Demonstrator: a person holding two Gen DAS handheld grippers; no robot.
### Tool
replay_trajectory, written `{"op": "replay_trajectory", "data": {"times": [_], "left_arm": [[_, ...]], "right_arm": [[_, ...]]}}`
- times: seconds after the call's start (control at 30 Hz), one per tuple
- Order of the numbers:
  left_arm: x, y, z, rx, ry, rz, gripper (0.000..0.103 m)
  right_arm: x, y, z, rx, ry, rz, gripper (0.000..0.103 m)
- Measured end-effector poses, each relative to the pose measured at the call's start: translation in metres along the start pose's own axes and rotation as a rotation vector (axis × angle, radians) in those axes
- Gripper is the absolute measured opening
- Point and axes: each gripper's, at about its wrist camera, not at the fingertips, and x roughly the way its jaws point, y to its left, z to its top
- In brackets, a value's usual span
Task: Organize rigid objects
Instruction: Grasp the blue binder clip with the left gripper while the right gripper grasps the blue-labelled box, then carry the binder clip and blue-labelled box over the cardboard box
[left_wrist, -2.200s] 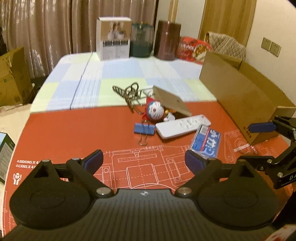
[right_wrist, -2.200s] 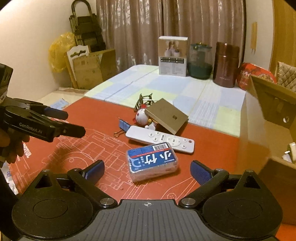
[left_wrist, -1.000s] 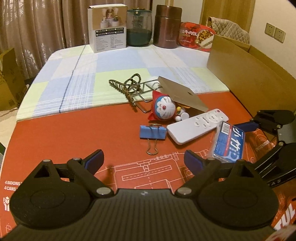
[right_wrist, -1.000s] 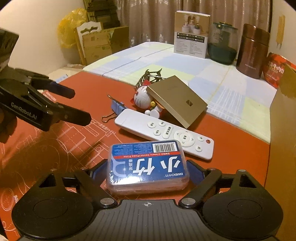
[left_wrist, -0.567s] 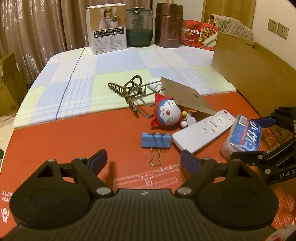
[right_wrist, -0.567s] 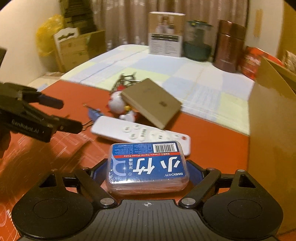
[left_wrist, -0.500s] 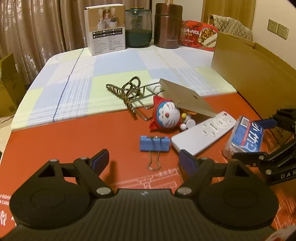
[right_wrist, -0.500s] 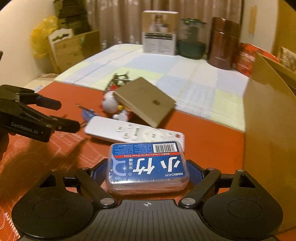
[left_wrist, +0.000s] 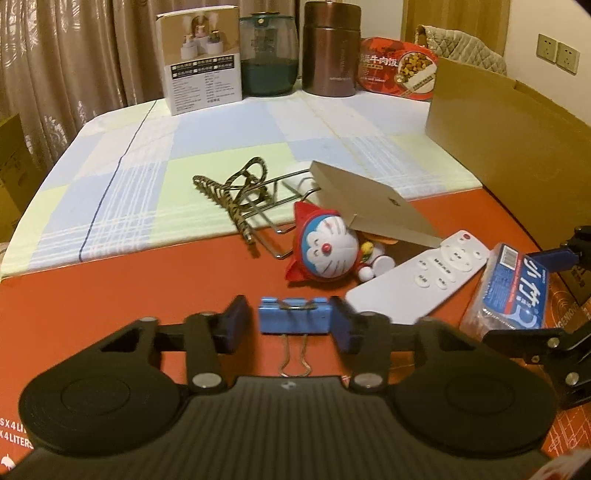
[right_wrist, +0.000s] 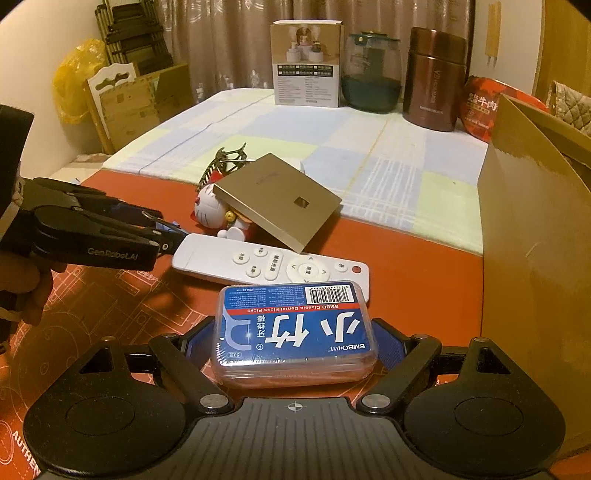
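A blue binder clip (left_wrist: 293, 319) lies on the red mat, its wire handles pointing toward me. My left gripper (left_wrist: 290, 326) straddles it and its jaws are closing; a thin gap still shows at the left pad (left_wrist: 236, 325). My right gripper (right_wrist: 295, 347) is shut on a clear box of dental floss picks (right_wrist: 295, 332) with a blue label, held just above the mat. The left wrist view shows that box (left_wrist: 517, 291) at the far right. In the right wrist view the left gripper (right_wrist: 170, 236) reaches in from the left, beside the white remote (right_wrist: 269, 266).
A Doraemon toy (left_wrist: 325, 247), a flat gold box (left_wrist: 373, 206) leaning on it, a hair claw (left_wrist: 236, 192) and a wire rack lie behind the clip. A tall cardboard box (right_wrist: 535, 258) stands at the right. A carton, a jar and a canister stand at the back.
My left gripper has moved forward and down over the binder clip, and its jaws have narrowed from wide open to just around it. The right gripper keeps hold of the floss box.
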Motion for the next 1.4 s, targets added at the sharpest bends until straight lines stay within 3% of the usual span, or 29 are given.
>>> {"op": "replay_trajectory", "data": {"times": [0.2,0.37,0.67,1.07,1.4], "left_arm": [[-0.005,-0.001,-0.002,0.003,0.026,0.013,0.034],[-0.021,0.001,-0.006,-0.05,0.034,0.016,0.034],[-0.07,-0.027,-0.014,-0.048,-0.008,0.01,0.034],[-0.157,-0.076,-0.023,-0.122,-0.088,-0.027,0.034],[-0.207,-0.128,-0.016,-0.097,-0.127,-0.082,0.034]], "right_arm": [[-0.003,0.001,0.001,0.005,-0.005,-0.003,0.084],[-0.012,0.001,0.001,0.022,-0.022,-0.01,0.084],[-0.048,0.007,-0.003,0.028,-0.066,-0.014,0.084],[-0.135,0.018,-0.038,0.073,-0.11,-0.046,0.084],[-0.217,0.004,-0.056,0.21,-0.129,-0.12,0.084]]}}
